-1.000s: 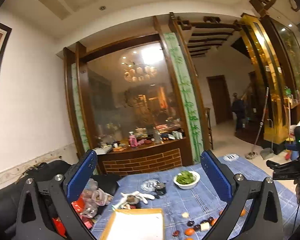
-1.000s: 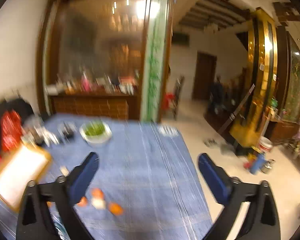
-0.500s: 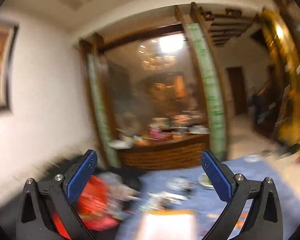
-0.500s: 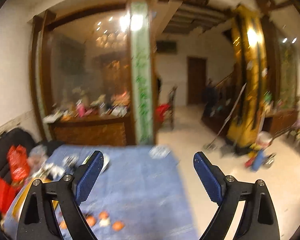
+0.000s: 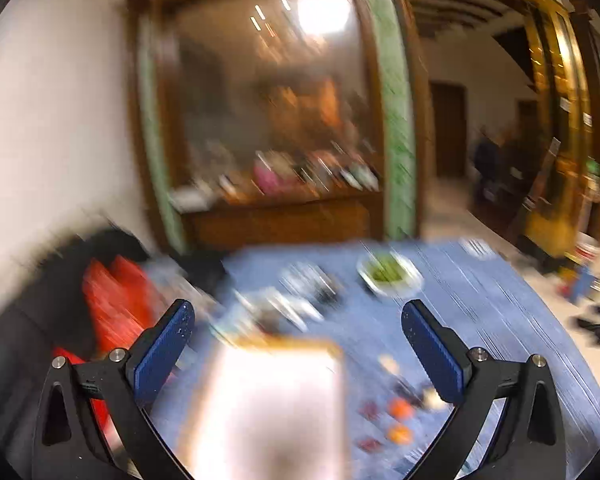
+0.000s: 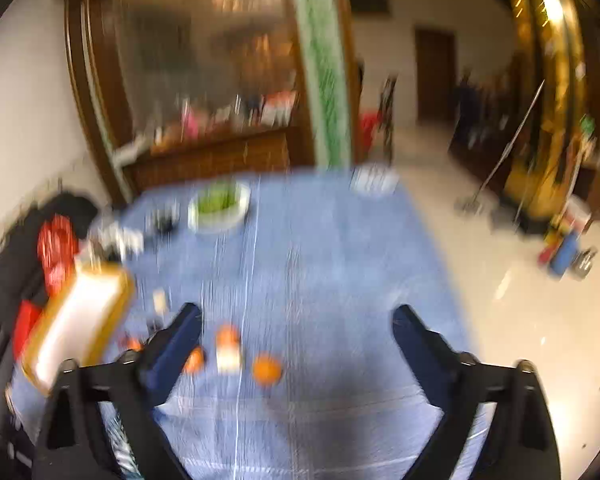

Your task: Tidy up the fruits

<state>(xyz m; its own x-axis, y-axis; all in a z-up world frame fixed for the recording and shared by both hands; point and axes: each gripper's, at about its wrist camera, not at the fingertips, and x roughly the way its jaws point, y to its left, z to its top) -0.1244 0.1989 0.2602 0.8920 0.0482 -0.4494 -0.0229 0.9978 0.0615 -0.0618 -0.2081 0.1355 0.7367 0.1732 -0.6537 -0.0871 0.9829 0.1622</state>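
Note:
Several small orange fruits [image 6: 266,369] and dark ones lie loose on the blue tablecloth [image 6: 320,264]; they also show in the left wrist view [image 5: 400,408]. A white tray with a gold rim [image 5: 268,408] lies left of them, and shows in the right wrist view [image 6: 80,320]. My left gripper [image 5: 298,352] is open and empty above the tray's far end. My right gripper [image 6: 296,344] is open and empty above the fruits. Both views are blurred by motion.
A white bowl of green food [image 6: 219,206] stands at the far side of the table, with small clutter [image 5: 296,300] left of it. Red bags [image 6: 56,248] lie on a dark sofa at the left. The table's right edge drops to a tiled floor [image 6: 500,300].
Both grippers have tilted down toward the table, so the tray and fruits fill more of each view. Both stay open and empty.

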